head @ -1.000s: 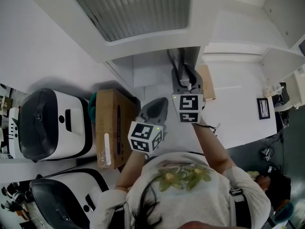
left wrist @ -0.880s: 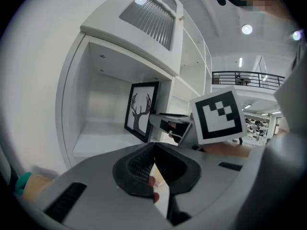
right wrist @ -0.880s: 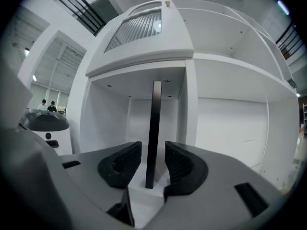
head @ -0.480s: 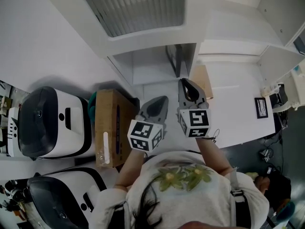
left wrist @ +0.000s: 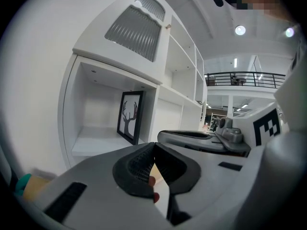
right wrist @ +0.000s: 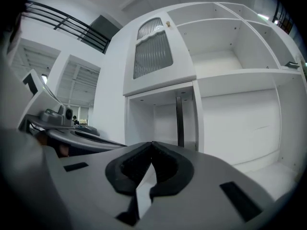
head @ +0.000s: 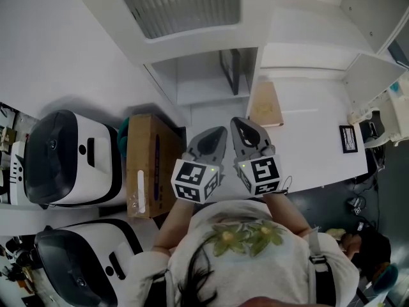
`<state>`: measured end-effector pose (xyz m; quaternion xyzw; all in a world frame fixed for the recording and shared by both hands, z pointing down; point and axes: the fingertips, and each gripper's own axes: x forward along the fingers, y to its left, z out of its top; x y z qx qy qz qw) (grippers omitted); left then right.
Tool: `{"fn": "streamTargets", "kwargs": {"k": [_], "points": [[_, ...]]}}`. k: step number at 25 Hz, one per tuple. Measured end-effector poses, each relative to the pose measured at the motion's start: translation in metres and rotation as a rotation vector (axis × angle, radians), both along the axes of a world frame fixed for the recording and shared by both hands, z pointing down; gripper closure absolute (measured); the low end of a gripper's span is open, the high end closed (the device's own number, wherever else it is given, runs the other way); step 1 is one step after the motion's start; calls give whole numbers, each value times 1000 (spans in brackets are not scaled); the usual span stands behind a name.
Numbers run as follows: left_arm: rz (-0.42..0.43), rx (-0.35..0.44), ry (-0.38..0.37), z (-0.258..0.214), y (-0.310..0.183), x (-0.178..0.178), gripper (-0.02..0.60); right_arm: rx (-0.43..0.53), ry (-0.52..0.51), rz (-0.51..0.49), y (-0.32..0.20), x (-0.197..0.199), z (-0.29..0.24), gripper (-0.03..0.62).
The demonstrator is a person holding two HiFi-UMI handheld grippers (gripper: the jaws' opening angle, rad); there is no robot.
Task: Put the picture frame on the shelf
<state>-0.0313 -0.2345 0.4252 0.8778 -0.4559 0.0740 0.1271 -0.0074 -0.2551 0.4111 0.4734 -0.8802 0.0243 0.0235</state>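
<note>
The picture frame [head: 230,71], black with a deer-antler print [left wrist: 129,116], stands upright in the open shelf cubby [head: 204,85], against its right wall. In the right gripper view the picture frame [right wrist: 179,121] shows edge-on. My right gripper [head: 239,125] is out of the cubby and apart from the frame; its jaws are closing the last bit and meet at the tips [right wrist: 152,147] with nothing between them. My left gripper [head: 214,136] hangs beside it, shut and empty [left wrist: 153,145].
A cardboard box [head: 148,165] with a teal thing [head: 123,133] behind it sits left of the grippers, beside two white machines [head: 70,158]. A tan board [head: 265,104] lies on the white surface at the right, with a small black frame [head: 348,139] further right.
My right gripper let go of the picture frame, drew back out of the cubby toward the person, and its jaws closed. The frame stays standing in the cubby. The left gripper barely moved.
</note>
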Motion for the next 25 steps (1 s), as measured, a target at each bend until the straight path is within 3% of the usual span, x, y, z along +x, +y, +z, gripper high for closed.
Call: {"fn": "streamTargets", "kwargs": {"k": [12,25], "points": [[6,22,-13,-1,22,7,554,-19,9,5,22,6,8,565],[-8,19,-8,-1,13,-2,554,-40,19,13,15,2,6,564]]}}
